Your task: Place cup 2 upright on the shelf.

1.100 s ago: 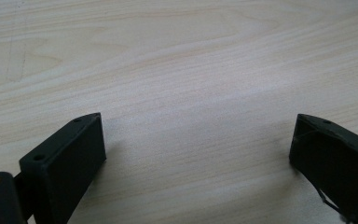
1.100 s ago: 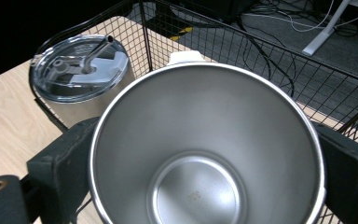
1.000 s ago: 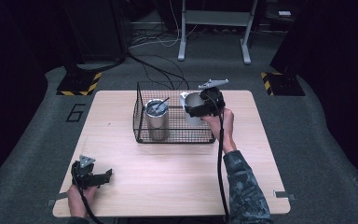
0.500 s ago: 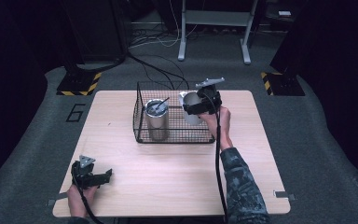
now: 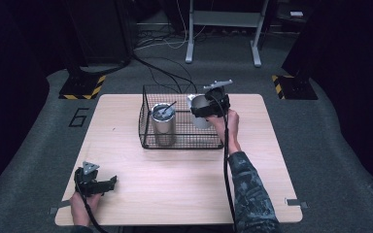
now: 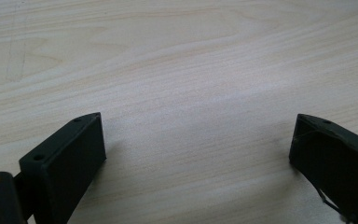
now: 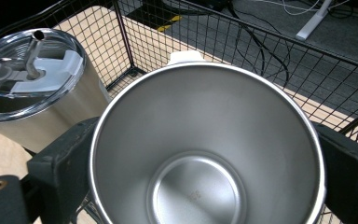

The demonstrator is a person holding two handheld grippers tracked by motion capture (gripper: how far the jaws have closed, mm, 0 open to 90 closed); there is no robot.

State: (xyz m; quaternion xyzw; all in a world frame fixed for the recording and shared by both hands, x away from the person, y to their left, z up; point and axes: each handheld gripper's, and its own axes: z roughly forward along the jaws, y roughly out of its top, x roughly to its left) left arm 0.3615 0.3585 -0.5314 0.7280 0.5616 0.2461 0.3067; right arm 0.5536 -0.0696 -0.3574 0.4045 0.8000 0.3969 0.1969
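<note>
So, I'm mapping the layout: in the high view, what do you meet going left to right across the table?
Left gripper → lidded tumbler in the wire basket → open steel cup clamped in the right gripper.

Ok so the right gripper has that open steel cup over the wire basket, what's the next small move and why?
Probably lower the open steel cup straight down into the free right half of the wire basket. The right gripper has its jaws clamped on the cup's sides, and the lidded tumbler already stands in the left half. The left gripper rests open on the table, so it seems uninvolved.
</note>
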